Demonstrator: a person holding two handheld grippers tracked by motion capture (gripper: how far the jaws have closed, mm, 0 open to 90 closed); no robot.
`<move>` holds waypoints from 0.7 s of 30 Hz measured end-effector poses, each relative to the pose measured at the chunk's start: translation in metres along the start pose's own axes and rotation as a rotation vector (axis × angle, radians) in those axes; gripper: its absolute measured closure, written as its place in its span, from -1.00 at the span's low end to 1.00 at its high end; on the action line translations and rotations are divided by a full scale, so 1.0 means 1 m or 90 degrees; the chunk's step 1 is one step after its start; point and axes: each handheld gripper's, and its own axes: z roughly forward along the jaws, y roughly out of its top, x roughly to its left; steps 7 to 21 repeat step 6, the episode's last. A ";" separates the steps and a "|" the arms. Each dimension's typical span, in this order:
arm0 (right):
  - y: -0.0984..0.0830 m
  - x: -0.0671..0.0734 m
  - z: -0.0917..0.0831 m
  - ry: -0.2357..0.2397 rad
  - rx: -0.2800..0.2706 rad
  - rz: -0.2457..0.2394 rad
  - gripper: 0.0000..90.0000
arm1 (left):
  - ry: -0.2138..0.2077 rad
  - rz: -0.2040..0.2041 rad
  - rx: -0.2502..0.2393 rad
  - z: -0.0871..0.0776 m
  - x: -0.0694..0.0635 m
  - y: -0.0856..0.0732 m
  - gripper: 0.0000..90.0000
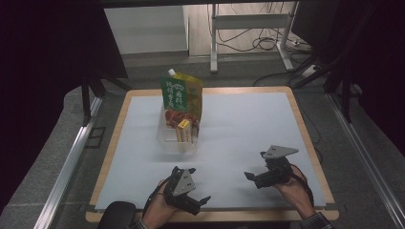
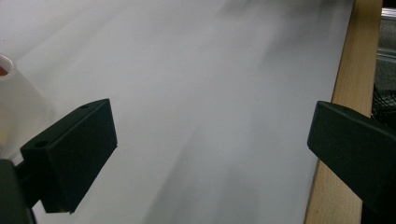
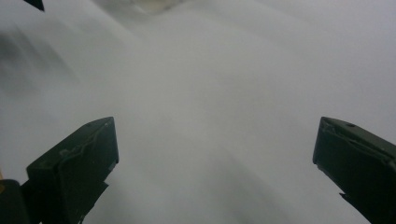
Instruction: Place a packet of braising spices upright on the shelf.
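Observation:
A clear plastic bin [image 1: 168,138] stands left of the middle of the white mat [image 1: 239,124]. It holds an upright green pouch [image 1: 179,93] with a white cap, red packets [image 1: 173,118] and a small yellow box [image 1: 183,130]. My left gripper [image 1: 197,184] hovers low near the front edge, in front of the bin, open with nothing between its jaws. The bin's corner [image 2: 14,93] shows at the left of the left gripper view, beside the left gripper [image 2: 210,140]. My right gripper [image 1: 256,167] is at the front right, also open and empty, with the right gripper [image 3: 215,154] over bare mat.
The mat lies on a wooden table whose rim [image 2: 345,93] runs along the right of the left gripper view. Beyond the table are a metal desk frame [image 1: 248,28] and cables [image 1: 267,43] on the floor. Dark curtains hang at both sides.

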 end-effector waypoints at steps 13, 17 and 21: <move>-0.009 -0.008 0.002 -0.015 0.034 0.015 -1.00 | 0.005 -0.006 0.012 0.002 0.002 -0.001 -0.98; -0.009 -0.008 0.002 -0.015 0.034 0.015 -1.00 | 0.005 -0.006 0.012 0.002 0.002 -0.001 -0.98; -0.009 -0.008 0.002 -0.015 0.034 0.015 -1.00 | 0.005 -0.006 0.012 0.002 0.002 -0.001 -0.98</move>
